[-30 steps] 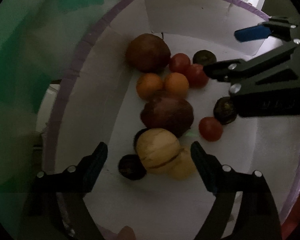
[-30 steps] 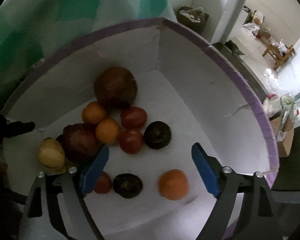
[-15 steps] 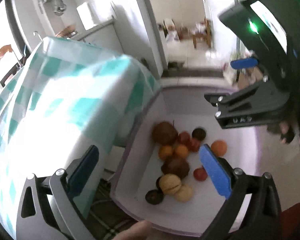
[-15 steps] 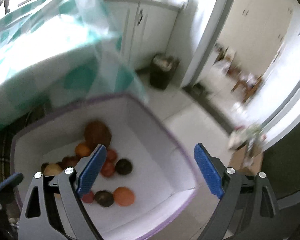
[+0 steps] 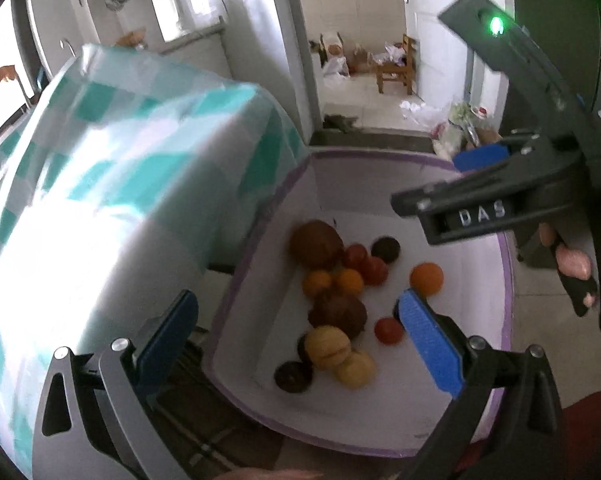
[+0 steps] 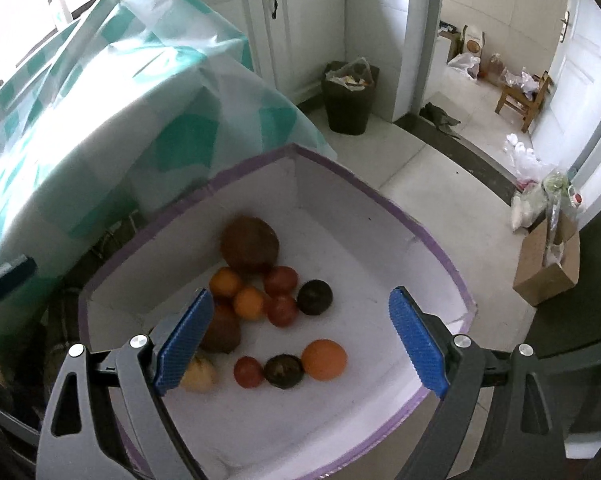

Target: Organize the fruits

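Observation:
A white box with a purple rim point(image 5: 236, 280) point(image 6: 432, 240) stands on the floor and holds several fruits. Among them are a large brown fruit point(image 6: 250, 244) point(image 5: 314, 244), small oranges, red tomatoes, dark round fruits and two yellow ones point(image 5: 326, 346). A bigger orange point(image 6: 324, 360) point(image 5: 426, 278) lies apart near the box's right side. My left gripper point(image 5: 298, 336) hangs open and empty above the box. My right gripper point(image 6: 300, 340) is open and empty too, high over the fruits. The left wrist view shows the right gripper point(image 5: 440, 180) from the side, a hand on its handle.
A table with a teal checked cloth point(image 5: 120, 160) point(image 6: 100, 100) stands close on the box's left. Beyond on the tiled floor are a dark waste bin point(image 6: 348, 96), a cardboard box point(image 6: 548, 268), a small wooden chair point(image 6: 522, 98) and bags by a doorway.
Both grippers have lifted up out of the box, so the whole box and the room now show. The left jaws have spread wider. The fruits lie where they were.

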The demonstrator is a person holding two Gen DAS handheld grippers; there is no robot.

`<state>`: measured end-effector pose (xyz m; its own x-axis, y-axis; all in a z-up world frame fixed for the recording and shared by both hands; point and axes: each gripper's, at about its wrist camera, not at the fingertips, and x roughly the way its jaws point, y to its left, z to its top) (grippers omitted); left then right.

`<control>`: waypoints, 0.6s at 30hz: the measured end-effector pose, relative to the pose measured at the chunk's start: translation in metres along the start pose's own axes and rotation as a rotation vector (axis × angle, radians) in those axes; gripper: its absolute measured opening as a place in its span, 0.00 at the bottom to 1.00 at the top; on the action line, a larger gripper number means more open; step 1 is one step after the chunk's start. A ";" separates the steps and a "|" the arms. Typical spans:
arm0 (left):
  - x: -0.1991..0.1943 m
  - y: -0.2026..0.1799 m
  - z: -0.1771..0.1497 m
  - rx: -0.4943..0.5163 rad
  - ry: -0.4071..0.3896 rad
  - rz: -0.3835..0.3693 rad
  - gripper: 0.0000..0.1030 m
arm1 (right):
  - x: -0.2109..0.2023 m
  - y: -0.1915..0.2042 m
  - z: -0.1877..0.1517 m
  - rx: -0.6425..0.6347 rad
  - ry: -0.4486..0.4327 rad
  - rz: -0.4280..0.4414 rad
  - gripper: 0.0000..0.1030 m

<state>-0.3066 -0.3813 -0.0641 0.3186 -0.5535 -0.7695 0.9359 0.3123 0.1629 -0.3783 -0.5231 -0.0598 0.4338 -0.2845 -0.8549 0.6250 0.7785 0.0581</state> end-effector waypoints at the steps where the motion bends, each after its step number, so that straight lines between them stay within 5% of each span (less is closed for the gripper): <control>1: 0.004 0.000 -0.002 0.000 0.020 -0.012 0.98 | 0.001 0.002 -0.001 -0.002 0.000 -0.006 0.84; 10: 0.037 -0.001 -0.017 -0.006 0.185 -0.085 0.98 | 0.037 0.012 -0.013 0.008 0.130 -0.040 0.84; 18: 0.048 -0.003 -0.025 -0.007 0.250 -0.108 0.98 | 0.041 0.011 -0.014 0.029 0.140 -0.029 0.84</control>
<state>-0.2980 -0.3896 -0.1168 0.1688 -0.3768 -0.9108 0.9612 0.2674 0.0675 -0.3630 -0.5188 -0.1017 0.3221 -0.2245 -0.9197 0.6552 0.7541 0.0454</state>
